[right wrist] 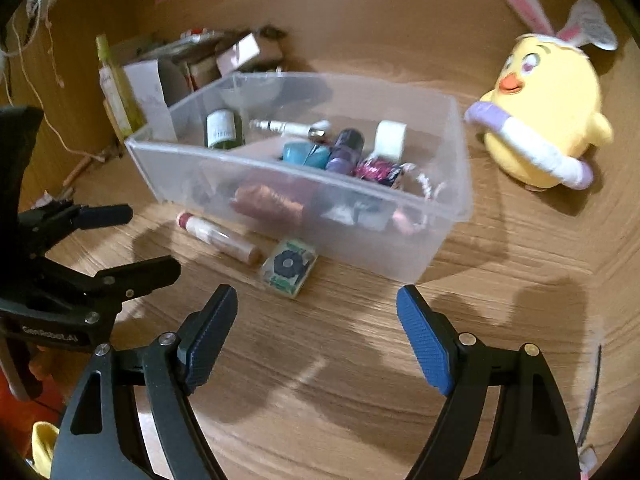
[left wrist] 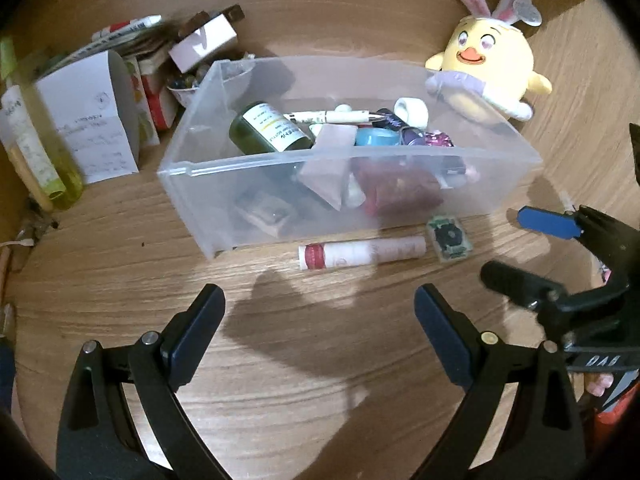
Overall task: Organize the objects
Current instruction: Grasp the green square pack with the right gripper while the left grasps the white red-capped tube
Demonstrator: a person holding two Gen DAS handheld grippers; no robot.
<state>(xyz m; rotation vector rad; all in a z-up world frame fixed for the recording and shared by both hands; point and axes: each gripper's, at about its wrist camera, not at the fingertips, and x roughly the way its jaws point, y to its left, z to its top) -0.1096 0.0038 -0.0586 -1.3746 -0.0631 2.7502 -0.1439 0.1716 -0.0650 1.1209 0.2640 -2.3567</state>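
**Both grippers empty over the wooden tabletop**

The left gripper (left wrist: 320,320) and right gripper (right wrist: 316,320) hover with jaws wide, holding nothing. One clear plastic bin (left wrist: 400,168) sits ahead, part-filled; two items lie outside, just beside its near wall — one white tube with a red cap (left wrist: 362,253) and one small green-printed box (left wrist: 449,239). One yellow chick plush (right wrist: 548,120) stands near the bin. Only the left view shows the white paper box (left wrist: 90,116) clearly — the right view blurs it.

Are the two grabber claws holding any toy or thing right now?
No. The left gripper and right gripper are both open and empty above the table.
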